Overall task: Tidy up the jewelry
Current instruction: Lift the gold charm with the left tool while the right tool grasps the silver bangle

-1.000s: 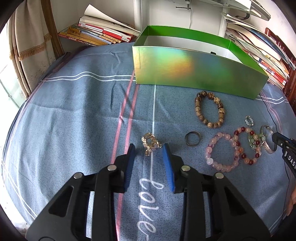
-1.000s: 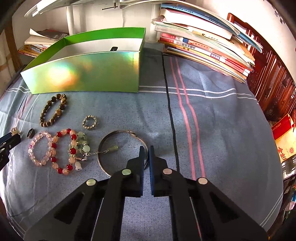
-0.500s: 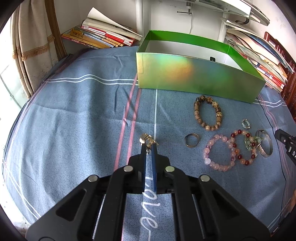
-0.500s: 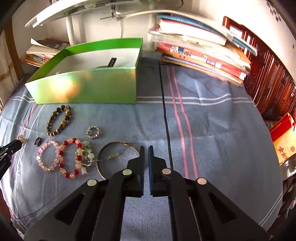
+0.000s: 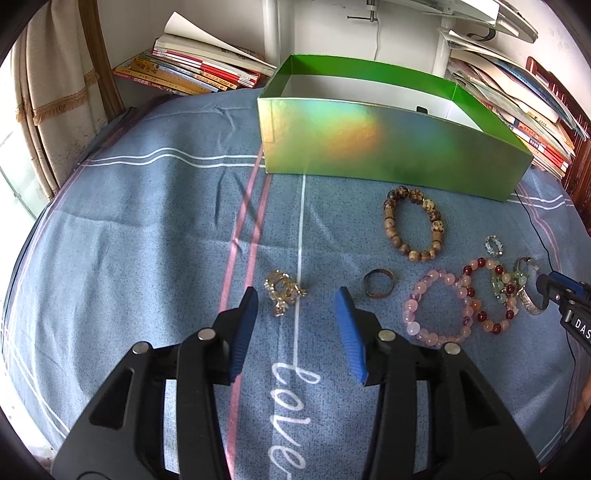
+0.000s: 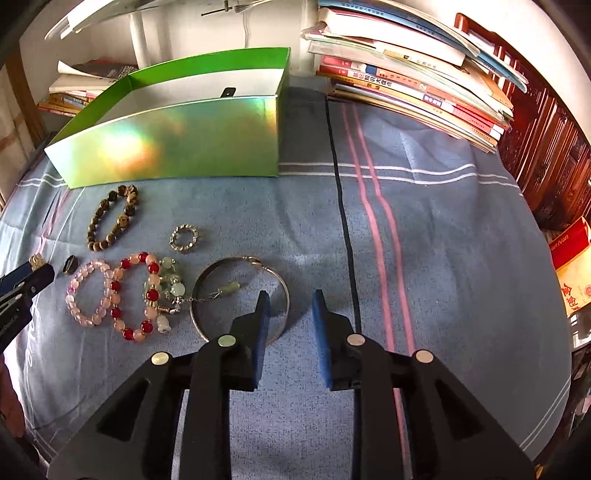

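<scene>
My left gripper (image 5: pixel 298 299) is open just in front of a gold trinket (image 5: pixel 281 291) lying on the blue cloth, close to its left finger. A dark ring (image 5: pixel 378 283), a brown bead bracelet (image 5: pixel 413 229), a pink bead bracelet (image 5: pixel 439 308) and a red and peach bracelet (image 5: pixel 487 295) lie to its right. My right gripper (image 6: pixel 290 301) is open over the near right rim of a silver bangle (image 6: pixel 242 295), its left finger inside the hoop. A small crystal ring (image 6: pixel 184 238) lies behind. An open green box (image 6: pixel 177 140) stands at the back.
Book stacks lie at the back right (image 6: pixel 413 77) and back left (image 5: pixel 192 66). A white lamp post (image 5: pixel 275 33) stands behind the box. A curtain (image 5: pixel 48 103) hangs at the left. Dark wooden furniture (image 6: pixel 543 155) stands at the right.
Both grippers were shut half a second ago and are open now. The left had held the gold trinket lifted; it now lies on the cloth. Both grippers have moved lower, closer to the jewelry.
</scene>
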`<state>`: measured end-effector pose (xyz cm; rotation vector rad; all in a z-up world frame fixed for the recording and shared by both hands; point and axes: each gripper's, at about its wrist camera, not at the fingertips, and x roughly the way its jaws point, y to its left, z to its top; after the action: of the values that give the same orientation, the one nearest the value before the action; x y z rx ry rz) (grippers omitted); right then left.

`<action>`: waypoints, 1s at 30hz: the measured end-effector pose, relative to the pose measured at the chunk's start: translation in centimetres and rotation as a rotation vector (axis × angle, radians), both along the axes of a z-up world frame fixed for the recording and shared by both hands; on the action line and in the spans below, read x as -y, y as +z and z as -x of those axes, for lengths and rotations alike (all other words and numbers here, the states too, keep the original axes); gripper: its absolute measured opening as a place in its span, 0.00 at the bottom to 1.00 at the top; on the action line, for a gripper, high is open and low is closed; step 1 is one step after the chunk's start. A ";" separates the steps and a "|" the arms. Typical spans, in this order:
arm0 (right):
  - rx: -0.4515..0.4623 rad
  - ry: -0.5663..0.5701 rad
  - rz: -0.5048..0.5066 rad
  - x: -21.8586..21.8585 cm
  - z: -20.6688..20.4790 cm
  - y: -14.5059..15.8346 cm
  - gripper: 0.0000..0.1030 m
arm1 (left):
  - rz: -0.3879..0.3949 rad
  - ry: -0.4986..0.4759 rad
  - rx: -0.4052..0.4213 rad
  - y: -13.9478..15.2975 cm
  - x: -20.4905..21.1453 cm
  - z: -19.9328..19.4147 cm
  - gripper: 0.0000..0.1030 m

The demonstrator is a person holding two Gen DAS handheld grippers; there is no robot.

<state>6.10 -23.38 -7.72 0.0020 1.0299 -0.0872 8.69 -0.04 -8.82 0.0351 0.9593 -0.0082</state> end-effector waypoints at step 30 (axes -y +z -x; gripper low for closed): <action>0.108 0.063 -0.059 -1.0 0.2 3.7 0.04 | 0.012 -0.035 0.077 3.1 0.0 1.8 0.18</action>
<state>5.86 -22.37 -4.00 0.0271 0.9239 0.0010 6.90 -0.08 -5.69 0.0403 0.8814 -0.0446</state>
